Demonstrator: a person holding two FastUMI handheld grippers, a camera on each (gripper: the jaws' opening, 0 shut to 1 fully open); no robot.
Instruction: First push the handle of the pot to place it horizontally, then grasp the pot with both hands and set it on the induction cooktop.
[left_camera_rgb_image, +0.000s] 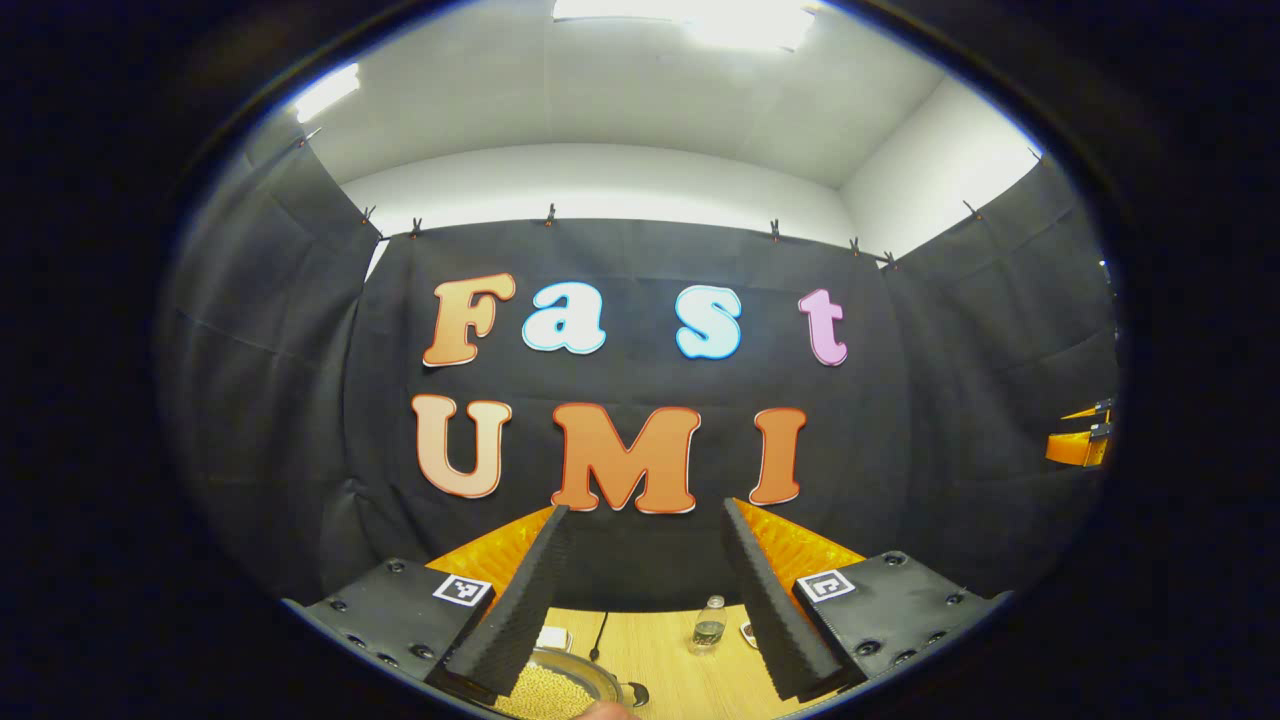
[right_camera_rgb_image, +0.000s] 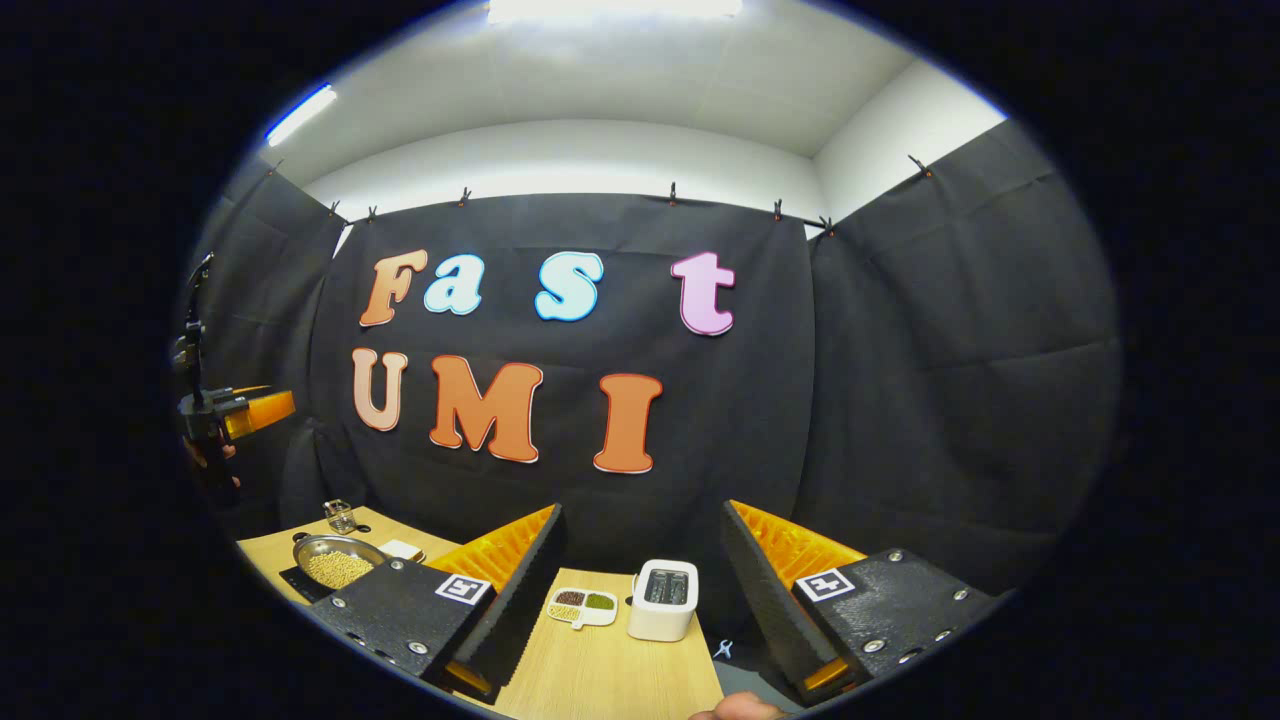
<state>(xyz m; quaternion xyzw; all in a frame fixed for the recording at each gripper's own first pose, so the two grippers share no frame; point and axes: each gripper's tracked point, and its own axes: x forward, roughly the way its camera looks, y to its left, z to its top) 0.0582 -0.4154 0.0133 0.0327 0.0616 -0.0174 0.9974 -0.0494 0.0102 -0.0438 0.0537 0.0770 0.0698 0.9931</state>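
I hold two grippers up high, both aimed at the black cloth wall. My left gripper has its two fingers spread wide apart with nothing between them. My right gripper is the same: two fingers parted, gripping nothing.

In the left gripper view, the one pot lies low between my fingers at the bottom edge, round, metal-rimmed and filled with pale yellow grains. One small clear bottle stands upright on the wooden table to the right of the pot, well apart from it. Far right in this view, one orange part of my other gripper shows.

In the right gripper view, the same pot is far to the left, on a dark flat slab that I take for the induction cooktop, though I cannot tell for sure. One glass jar stands behind it. Between my fingers I count one white toaster with two slots, and just beside it one white dish with three compartments of coloured grains. My left gripper, held by a hand, shows at the far left.
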